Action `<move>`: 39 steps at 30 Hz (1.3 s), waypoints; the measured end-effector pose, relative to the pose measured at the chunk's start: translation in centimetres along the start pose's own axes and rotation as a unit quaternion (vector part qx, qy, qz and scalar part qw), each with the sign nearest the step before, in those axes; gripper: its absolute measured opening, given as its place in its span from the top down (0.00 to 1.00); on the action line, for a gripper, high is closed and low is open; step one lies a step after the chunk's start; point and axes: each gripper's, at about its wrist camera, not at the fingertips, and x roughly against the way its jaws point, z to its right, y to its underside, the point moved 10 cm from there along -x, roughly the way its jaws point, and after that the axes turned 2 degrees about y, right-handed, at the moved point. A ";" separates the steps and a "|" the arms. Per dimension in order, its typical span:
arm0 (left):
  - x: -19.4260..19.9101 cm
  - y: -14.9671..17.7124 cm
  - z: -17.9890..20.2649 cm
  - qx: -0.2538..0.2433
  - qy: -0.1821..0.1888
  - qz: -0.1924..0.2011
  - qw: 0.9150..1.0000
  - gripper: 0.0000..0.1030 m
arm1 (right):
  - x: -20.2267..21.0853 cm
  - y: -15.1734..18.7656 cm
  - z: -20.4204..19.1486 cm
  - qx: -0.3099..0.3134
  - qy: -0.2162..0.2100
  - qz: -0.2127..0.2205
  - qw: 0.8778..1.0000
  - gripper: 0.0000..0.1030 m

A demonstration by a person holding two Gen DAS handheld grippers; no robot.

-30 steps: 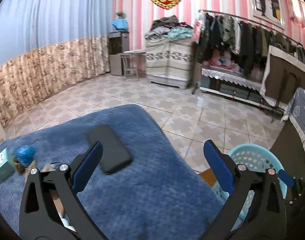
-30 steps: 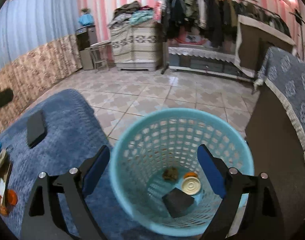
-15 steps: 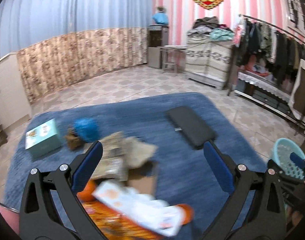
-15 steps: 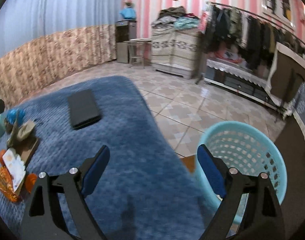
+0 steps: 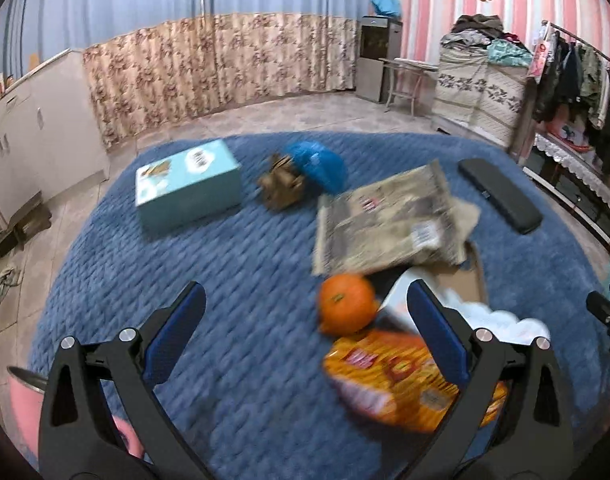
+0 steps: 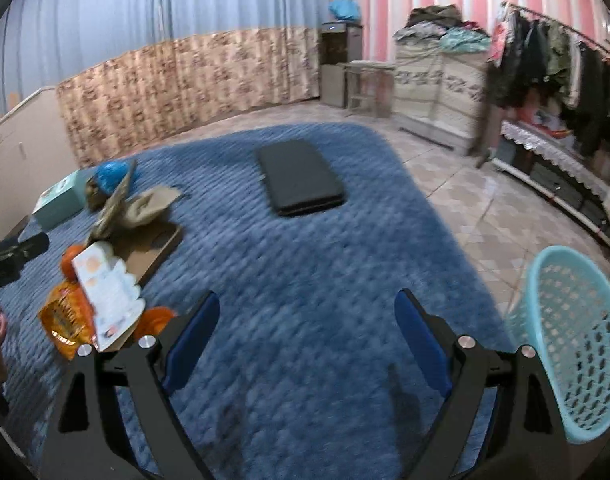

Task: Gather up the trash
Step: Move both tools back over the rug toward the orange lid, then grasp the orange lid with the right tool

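Note:
A pile of trash lies on the blue rug: an orange snack bag, a white wrapper, a grey-brown printed bag, flat cardboard, a crumpled brown scrap and a blue ball of plastic. An orange fruit sits among them. My left gripper is open and empty, just before the fruit. My right gripper is open and empty over bare rug. The light blue trash basket stands at its right.
A teal box lies at the rug's far left. A flat black case lies on the rug's far side, also in the left wrist view. Tiled floor, a clothes rack and a cabinet surround the rug.
Both grippers swung left, away from the basket toward the trash pile. The left gripper has come closer to the pile. The right gripper no longer looks into the basket.

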 end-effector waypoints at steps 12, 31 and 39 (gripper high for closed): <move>-0.8 3.3 -2.9 0.003 -0.018 -0.014 1.000 0.05 | -1.5 3.2 -6.3 0.063 -0.099 -0.052 0.992 0.15; -2.0 3.0 -3.2 0.014 -0.010 -0.023 1.000 0.05 | -3.0 2.9 -8.4 0.091 -0.106 -0.050 0.989 0.61; -3.1 2.2 -0.8 -0.009 0.003 -0.028 1.000 0.06 | -3.3 1.6 -3.7 0.025 -0.060 -0.044 0.997 0.61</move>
